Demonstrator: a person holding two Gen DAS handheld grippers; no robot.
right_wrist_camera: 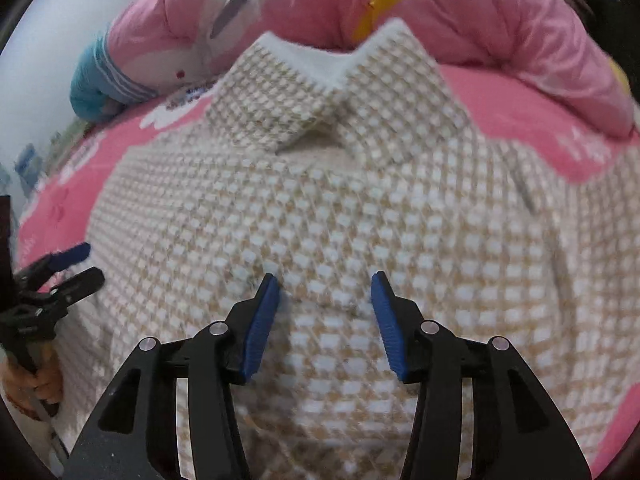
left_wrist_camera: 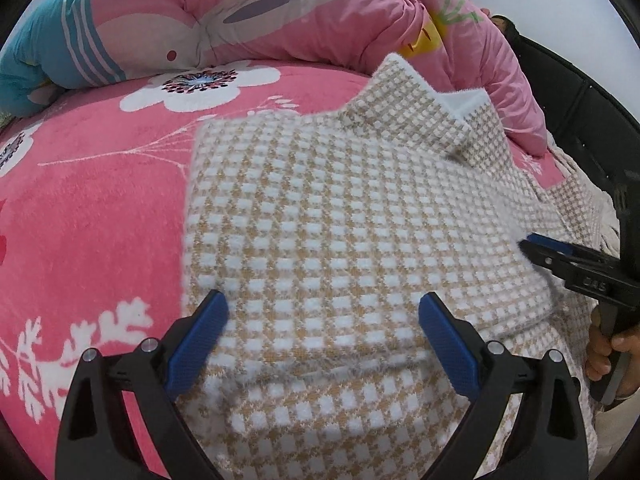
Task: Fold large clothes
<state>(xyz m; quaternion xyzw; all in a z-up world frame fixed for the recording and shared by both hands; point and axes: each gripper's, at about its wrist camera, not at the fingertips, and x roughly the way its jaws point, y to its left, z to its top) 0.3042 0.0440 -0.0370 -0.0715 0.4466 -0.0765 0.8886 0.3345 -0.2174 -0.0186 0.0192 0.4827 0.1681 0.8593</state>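
At the bottom of the left wrist view, the left tongs stand spread wide, their blue pads apart over the near part of the checked sweater and gripping nothing; whether the pads touch the knit cannot be told. At the right edge of that frame the right tongs reach in from the side, tips at the sweater's folded edge, with a hand wrapped round the handle below. Low in the right wrist view, the right tongs are parted to a moderate gap over the middle of the sweater, holding nothing. The left tongs show at the left edge, released, a hand beneath them. The beige-and-white sweater lies on the pink flowered bed, collar toward the top of the frame, near a bunched pink quilt
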